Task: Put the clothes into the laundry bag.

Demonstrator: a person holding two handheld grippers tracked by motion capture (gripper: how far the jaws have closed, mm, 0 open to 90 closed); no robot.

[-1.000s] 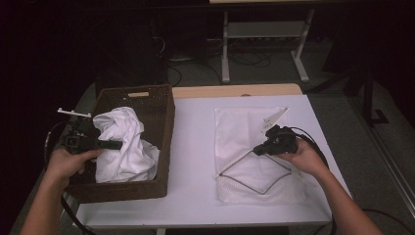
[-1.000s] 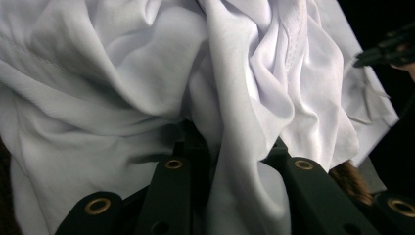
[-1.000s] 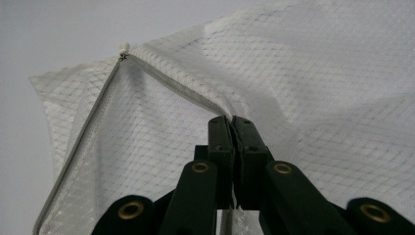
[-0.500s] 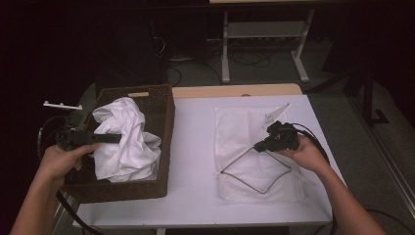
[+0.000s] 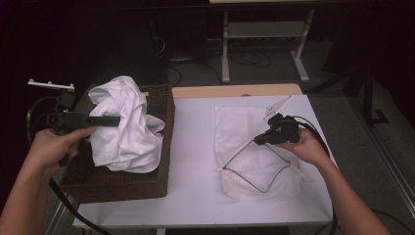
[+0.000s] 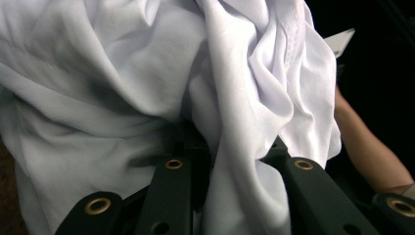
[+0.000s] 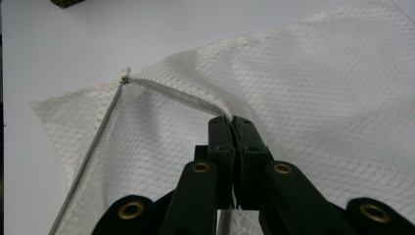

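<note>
A white surface (image 5: 195,166) stands in a dark room, with a strip of bare wood along its far edge and a metal rack (image 5: 264,34) and loose cables on the floor behind it. At the left end sits a dark woven basket (image 5: 161,142); on the right lies a white mesh bag (image 5: 254,161) with a grey zipper running round its open mouth.

The left tool (image 5: 115,121) holds a bunched white shirt (image 5: 125,127); in the left gripper view the cloth (image 6: 147,83) is pinched between the jaws and spills over them. Compared with a moment ago, the shirt hangs higher, its top above the basket's rim and its lower folds still down inside, and the left hand (image 5: 56,147) is raised outside the basket's left wall.

The right tool (image 5: 259,140) is closed on the zipper edge of the bag, lifting that edge off the surface so the mouth gapes; its place has hardly changed. In the right gripper view the jaws meet tightly on the zipper tape (image 7: 171,95), the white zipper pull (image 7: 126,72) sitting farther along.

The basket's tall right wall stands between the shirt and the bag.
</note>
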